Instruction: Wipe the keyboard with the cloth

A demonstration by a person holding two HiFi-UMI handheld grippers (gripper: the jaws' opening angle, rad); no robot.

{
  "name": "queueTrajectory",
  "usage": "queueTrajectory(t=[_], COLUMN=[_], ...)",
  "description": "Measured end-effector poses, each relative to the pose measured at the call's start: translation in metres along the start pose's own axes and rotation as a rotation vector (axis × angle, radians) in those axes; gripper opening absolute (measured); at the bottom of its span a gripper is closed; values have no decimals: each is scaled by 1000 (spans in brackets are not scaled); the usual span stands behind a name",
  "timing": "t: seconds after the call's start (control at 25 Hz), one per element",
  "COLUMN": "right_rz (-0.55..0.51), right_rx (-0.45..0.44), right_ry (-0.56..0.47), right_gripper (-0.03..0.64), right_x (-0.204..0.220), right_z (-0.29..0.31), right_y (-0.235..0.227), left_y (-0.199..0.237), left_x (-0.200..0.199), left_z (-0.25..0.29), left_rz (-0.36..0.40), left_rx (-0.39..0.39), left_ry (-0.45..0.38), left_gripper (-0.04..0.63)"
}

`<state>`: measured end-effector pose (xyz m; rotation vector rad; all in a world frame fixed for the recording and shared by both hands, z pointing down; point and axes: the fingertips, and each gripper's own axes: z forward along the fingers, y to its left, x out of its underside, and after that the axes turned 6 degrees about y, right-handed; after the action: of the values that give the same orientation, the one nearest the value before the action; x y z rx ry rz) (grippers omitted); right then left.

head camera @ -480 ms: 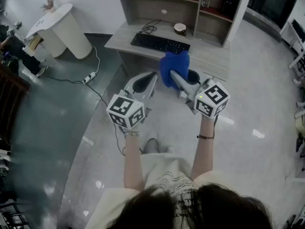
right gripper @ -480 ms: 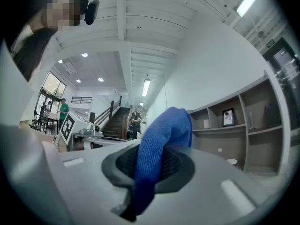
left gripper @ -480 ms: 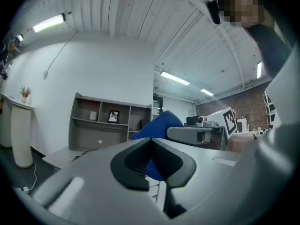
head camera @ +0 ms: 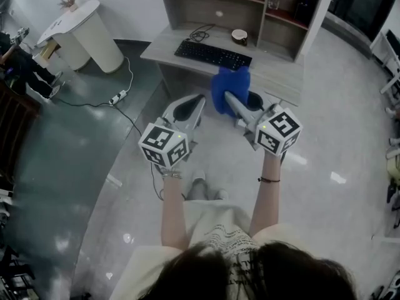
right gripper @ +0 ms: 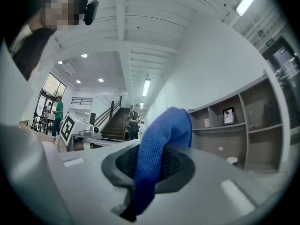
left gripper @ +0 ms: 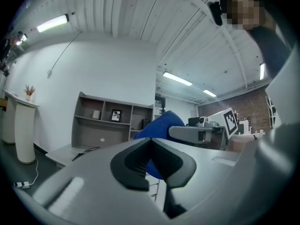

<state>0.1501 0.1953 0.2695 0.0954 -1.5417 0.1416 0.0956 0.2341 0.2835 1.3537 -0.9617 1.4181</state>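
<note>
A black keyboard (head camera: 212,54) lies on the grey desk (head camera: 278,74) ahead of me. A blue cloth (head camera: 230,90) is pinched in my right gripper (head camera: 232,102), which is shut on it and held up short of the desk's front edge. In the right gripper view the blue cloth (right gripper: 157,153) sticks up between the jaws. My left gripper (head camera: 189,107) is held beside it, to the left, with its jaws closed together and nothing in them. In the left gripper view the cloth (left gripper: 157,125) shows behind the shut jaws.
A shelf unit (head camera: 250,8) stands at the back of the desk, with a small cup (head camera: 239,37) and a black cable (head camera: 199,35) near the keyboard. A white round table (head camera: 87,33) stands at the left. A power strip (head camera: 116,100) and cord lie on the floor.
The view has shifted slightly; both grippers hold nearly the same pose, and the cloth stays gripped in the right one.
</note>
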Motion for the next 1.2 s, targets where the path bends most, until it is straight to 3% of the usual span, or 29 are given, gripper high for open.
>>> queueTrajectory(t=[0.32, 0.68, 1.2], right_rz=[21, 58, 87], right_rx=[41, 31, 72], right_ry=[-25, -11, 20], right_gripper=[59, 59, 58], right_x=[-4, 9, 27], right_z=[-16, 5, 44], right_y=[-12, -13, -56], left_y=[-9, 11, 53], left_x=[0, 13, 21], left_z=[-4, -8, 46], left_rz=[8, -15, -34], left_rx=[-18, -47, 30], left_ry=[2, 14, 49], left_gripper=[3, 4, 4])
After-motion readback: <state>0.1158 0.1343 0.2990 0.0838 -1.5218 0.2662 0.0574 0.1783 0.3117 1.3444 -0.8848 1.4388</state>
